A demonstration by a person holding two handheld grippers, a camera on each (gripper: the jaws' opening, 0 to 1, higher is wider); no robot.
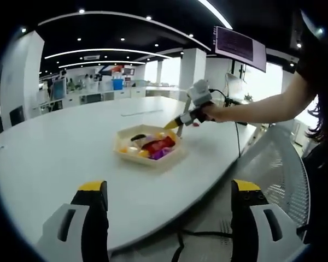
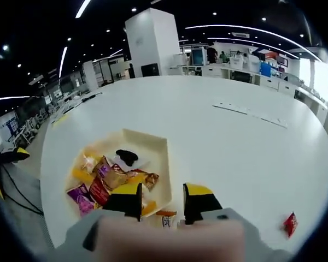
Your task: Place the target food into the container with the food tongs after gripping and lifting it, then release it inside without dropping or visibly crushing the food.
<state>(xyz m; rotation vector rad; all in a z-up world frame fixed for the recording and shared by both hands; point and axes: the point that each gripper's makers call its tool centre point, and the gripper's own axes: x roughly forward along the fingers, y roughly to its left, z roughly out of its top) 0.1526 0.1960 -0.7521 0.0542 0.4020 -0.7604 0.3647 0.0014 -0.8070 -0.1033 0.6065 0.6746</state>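
So far we hover our right hand-held gripper (image 2: 161,203), jaws parted and empty, over the tray (image 2: 158,143); left hand-held gripper (image 1: 169,218) idles released.

Snacks (image 2: 106,180) in tray (image 2: 153,143) on table (image 2: 218,147)

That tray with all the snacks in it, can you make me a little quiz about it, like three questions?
1. True or false: the tray sits on a white table.
2. Which gripper hovers right over the tray: A) left gripper, B) right gripper?
3. Fill in: a small red packet lies on the table, ____ the tray.

Key:
1. True.
2. B. The right gripper reaches over the tray's edge; the left gripper hangs back near the table's edge, jaws wide apart.
3. Outside, well apart from it.
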